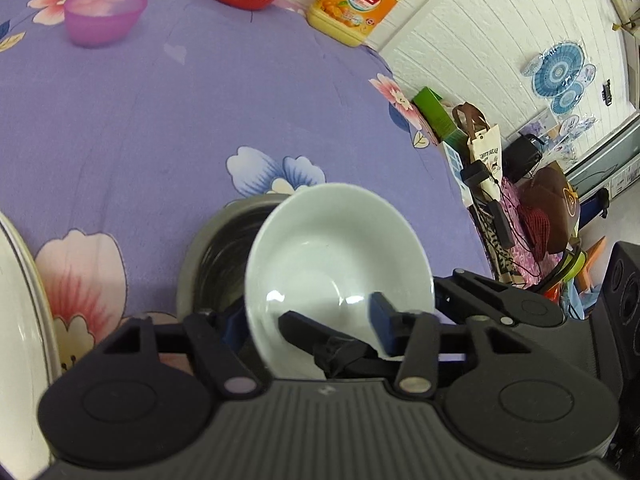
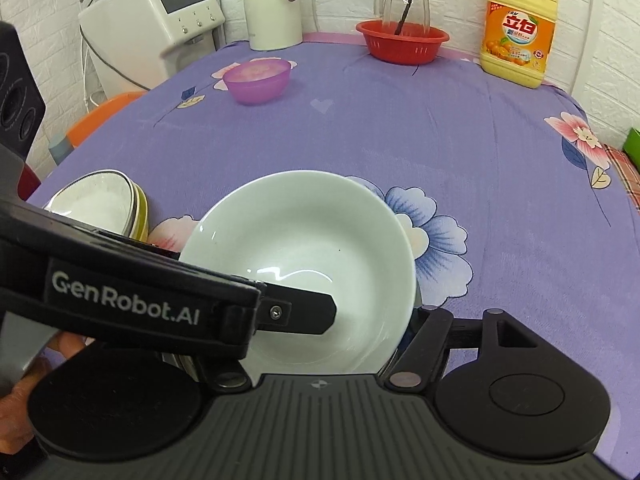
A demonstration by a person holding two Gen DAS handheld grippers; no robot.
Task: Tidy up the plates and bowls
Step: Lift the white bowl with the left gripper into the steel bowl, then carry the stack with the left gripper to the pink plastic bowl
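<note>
A white bowl (image 1: pixel 336 256) is tilted on edge in my left gripper (image 1: pixel 316 320), whose jaws are shut on its rim. It hangs over a steel bowl (image 1: pixel 216 256) on the purple cloth. In the right wrist view the white bowl (image 2: pixel 312 248) sits right in front, with the left gripper's finger (image 2: pixel 296 312) reaching inside it. My right gripper's fingertips are hidden behind the bowl. A stack of white and yellow bowls (image 2: pixel 108 204) stands at the left. A purple bowl (image 2: pixel 258 80) sits farther back.
A red basket (image 2: pixel 402 40) with a glass jug, a yellow detergent bottle (image 2: pixel 518 32), a white kettle (image 2: pixel 272 4) and a white appliance (image 2: pixel 160 20) line the back. The table (image 1: pixel 440 160) edge drops off at the right, with bags and clutter beyond.
</note>
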